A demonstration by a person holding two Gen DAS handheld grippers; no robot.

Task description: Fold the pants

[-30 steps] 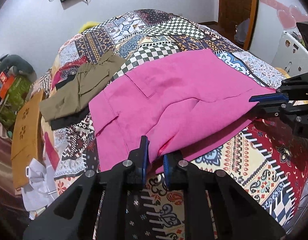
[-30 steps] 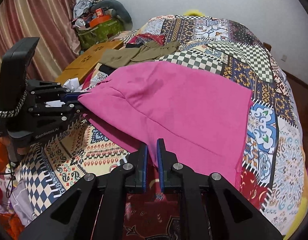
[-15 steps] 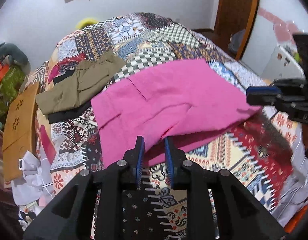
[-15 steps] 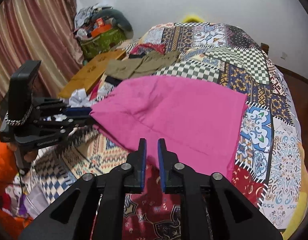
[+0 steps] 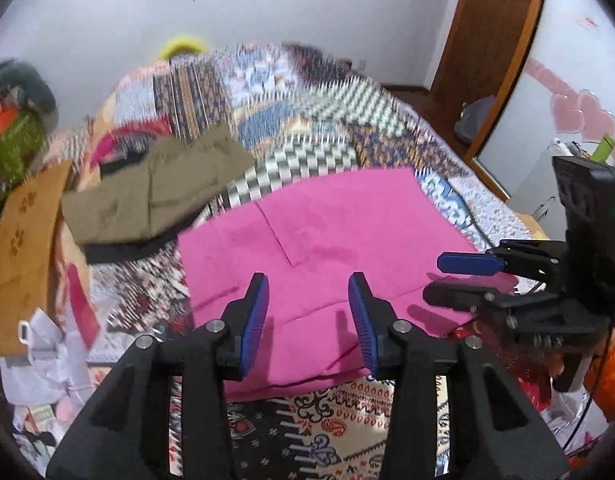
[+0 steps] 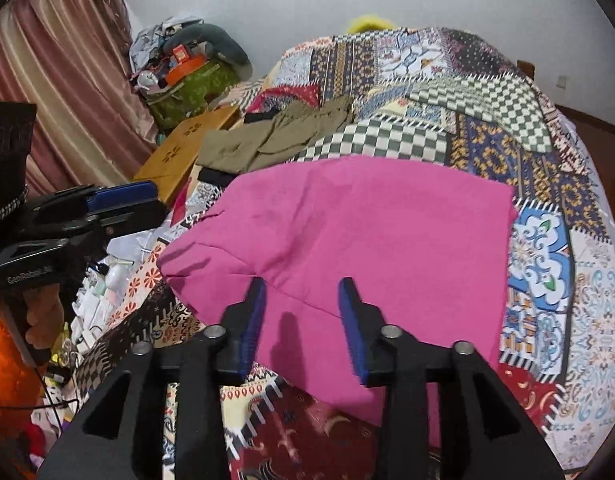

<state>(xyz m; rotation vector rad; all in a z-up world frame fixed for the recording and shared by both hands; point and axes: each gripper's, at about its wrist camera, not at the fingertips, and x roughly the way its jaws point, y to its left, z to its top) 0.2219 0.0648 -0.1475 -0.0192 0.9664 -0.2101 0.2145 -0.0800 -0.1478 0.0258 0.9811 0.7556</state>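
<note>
Olive trousers (image 6: 275, 140) over a black garment lie beyond the pink pants (image 6: 359, 248), near the bed's left edge. Pink pants folded flat on the patchwork bedspread (image 6: 487, 120), near its front edge. Left gripper (image 5: 307, 312) and right gripper (image 6: 301, 312) angled down over the near hem, jaws opening, nothing between them.

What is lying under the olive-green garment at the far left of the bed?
A black garment pokes out from under the olive-green garment, both on the patchwork bedspread. How far the black piece extends beneath is covered.
</note>
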